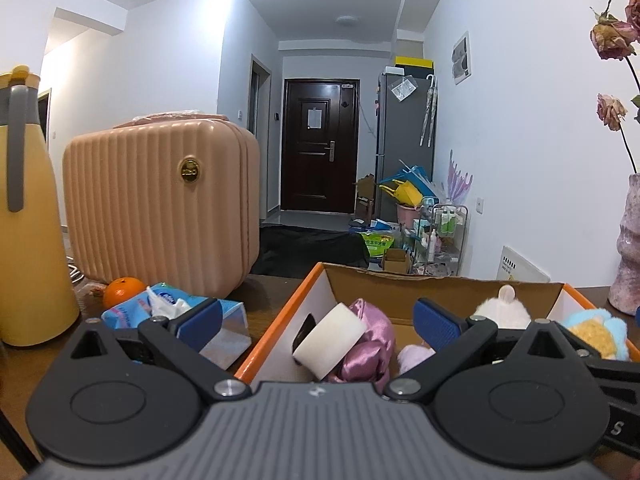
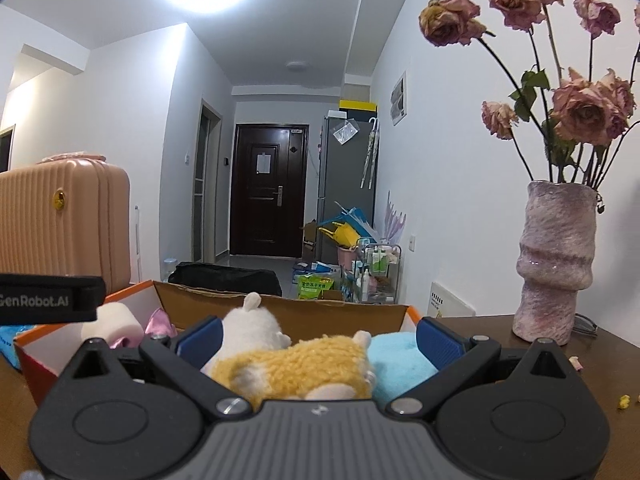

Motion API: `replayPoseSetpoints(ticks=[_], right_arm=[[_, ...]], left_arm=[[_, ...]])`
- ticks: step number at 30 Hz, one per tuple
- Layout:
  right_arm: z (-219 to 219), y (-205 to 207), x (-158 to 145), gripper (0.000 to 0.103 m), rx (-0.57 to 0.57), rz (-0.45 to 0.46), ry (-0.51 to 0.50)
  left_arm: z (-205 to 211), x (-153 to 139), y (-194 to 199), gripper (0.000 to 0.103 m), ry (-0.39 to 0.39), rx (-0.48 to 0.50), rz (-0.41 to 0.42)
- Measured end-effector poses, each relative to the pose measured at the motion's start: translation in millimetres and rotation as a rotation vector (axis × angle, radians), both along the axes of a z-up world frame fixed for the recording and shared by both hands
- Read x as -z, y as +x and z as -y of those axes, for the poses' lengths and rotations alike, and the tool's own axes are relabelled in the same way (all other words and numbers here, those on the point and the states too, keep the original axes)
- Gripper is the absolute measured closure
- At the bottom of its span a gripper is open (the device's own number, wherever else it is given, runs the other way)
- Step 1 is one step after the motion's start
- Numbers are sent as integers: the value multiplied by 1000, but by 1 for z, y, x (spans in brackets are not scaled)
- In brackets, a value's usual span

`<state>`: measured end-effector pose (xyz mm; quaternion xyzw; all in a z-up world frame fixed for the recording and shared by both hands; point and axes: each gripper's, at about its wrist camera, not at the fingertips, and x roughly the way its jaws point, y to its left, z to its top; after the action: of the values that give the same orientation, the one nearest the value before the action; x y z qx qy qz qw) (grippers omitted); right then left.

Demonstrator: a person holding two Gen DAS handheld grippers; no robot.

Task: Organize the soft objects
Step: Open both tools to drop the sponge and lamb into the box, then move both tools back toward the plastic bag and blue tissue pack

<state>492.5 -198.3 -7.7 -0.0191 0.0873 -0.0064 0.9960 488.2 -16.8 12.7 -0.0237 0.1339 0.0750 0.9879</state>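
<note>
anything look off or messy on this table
Small yellow crumbs lie scattered on the table to the right of the cardboard box, near the vase, whose roses are dried and drooping. In the box, the sponge lies tilted against the pink satin fabric.

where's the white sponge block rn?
Left wrist view: white sponge block sits in the box's left end, leaning on the pink satin pouch.
</note>
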Motion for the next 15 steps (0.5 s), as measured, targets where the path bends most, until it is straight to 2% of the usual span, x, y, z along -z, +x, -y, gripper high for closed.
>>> replayPoseSetpoints(ticks=[15], right_arm=[[8, -45, -2, 0, 19, -1, -7]], left_arm=[[-11, 4, -46, 0, 12, -17, -18]])
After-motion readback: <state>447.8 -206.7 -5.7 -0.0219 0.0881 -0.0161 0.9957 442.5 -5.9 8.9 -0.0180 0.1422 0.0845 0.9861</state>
